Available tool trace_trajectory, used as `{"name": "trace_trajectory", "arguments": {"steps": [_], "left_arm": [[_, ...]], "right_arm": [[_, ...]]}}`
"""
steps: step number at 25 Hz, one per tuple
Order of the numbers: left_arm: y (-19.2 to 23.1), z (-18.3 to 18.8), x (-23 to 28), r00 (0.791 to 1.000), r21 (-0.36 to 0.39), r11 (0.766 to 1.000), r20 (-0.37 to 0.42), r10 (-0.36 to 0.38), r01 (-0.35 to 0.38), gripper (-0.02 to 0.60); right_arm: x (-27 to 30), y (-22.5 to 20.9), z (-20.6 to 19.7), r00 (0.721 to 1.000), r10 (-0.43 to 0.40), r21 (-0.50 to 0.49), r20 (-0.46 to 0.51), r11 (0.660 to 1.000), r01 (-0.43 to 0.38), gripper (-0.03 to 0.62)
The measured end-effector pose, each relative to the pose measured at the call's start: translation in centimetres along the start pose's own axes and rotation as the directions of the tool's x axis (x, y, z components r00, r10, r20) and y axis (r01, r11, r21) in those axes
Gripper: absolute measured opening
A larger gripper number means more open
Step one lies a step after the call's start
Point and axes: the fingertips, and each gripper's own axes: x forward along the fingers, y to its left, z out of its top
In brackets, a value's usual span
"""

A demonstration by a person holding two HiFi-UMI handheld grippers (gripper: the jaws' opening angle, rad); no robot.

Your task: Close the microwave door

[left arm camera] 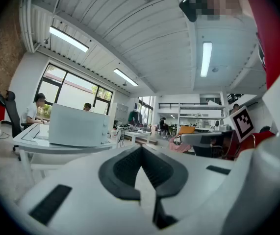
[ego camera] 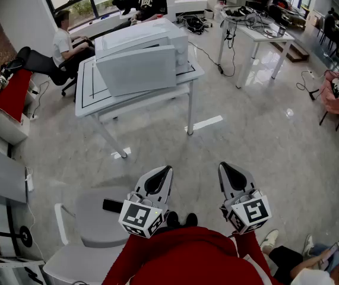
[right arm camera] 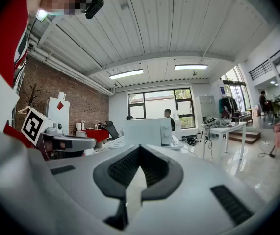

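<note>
A white microwave [ego camera: 141, 51] stands on a white table [ego camera: 92, 97] across the room, far from both grippers. Its broad front door [ego camera: 136, 70] faces me and seems to stand a little off the body; I cannot tell how far. The microwave [left arm camera: 76, 127] also shows small in the left gripper view, and the microwave [right arm camera: 148, 131] in the right gripper view. My left gripper [ego camera: 164, 172] and right gripper [ego camera: 225, 168] hang close to my body, both pointing toward the table. The left gripper [left arm camera: 140, 149] and the right gripper [right arm camera: 140, 149] are shut with nothing between the jaws.
A grey chair [ego camera: 92, 230] with a black object [ego camera: 112, 205] on it stands at my lower left. Bare tiled floor [ego camera: 216, 135] lies between me and the table. Two people [ego camera: 68, 40] sit by the windows. Another white table [ego camera: 258, 33] stands at the right.
</note>
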Motion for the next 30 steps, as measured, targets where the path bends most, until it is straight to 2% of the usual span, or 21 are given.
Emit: {"name": "trace_trajectory", "arguments": {"steps": [13,25,30], "left_arm": [[0.2,-0.2,0.4,1.0,0.005,1.0,-0.006,0.007,-0.006,0.008],[-0.2,-1.1,2.0,0.999,-0.034,0.999,-0.035,-0.002,0.001,0.008],[-0.7,-0.8,3.6,0.999,-0.011,1.0,-0.036,-0.005,0.005,0.008]], "right_arm": [[0.4,-0.5,-0.1,1.0,0.011,-0.007,0.011,1.0,-0.011,0.011],[0.4,-2.2,-0.9,0.999,0.032,0.064,0.004,0.997,-0.032,0.012],[0.5,-3.7,-1.0,1.0,0.027,0.076,-0.005,0.997,-0.027,0.014]]}}
